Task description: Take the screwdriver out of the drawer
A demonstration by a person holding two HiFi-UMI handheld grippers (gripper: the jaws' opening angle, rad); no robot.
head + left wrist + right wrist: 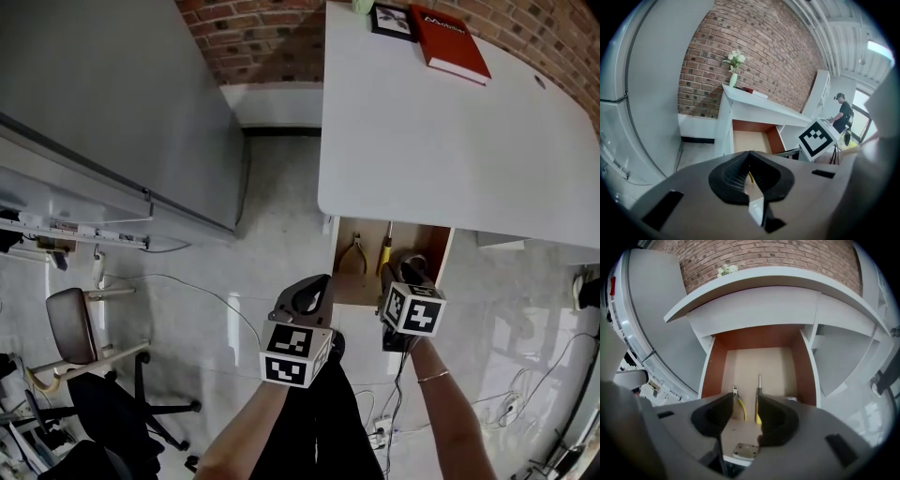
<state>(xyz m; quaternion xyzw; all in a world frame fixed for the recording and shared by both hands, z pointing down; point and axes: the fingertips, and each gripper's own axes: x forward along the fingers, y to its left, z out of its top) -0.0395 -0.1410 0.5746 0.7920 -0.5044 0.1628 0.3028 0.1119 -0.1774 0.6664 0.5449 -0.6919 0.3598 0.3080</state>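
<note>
The screwdriver point(759, 384) lies in the open drawer point(761, 357) under the white counter point(441, 141). Yellow pliers point(739, 401) lie just beside it in the drawer. The right claw point(745, 394) is at the drawer's front, jaws apart and holding nothing. The left claw point(750, 155) is near the drawer's front too, jaws together.

Left gripper point(749, 154) and right gripper point(745, 400) are held forward, side by side. Left jaws are closed on nothing. Right jaws are apart, gripping nothing.
</note>
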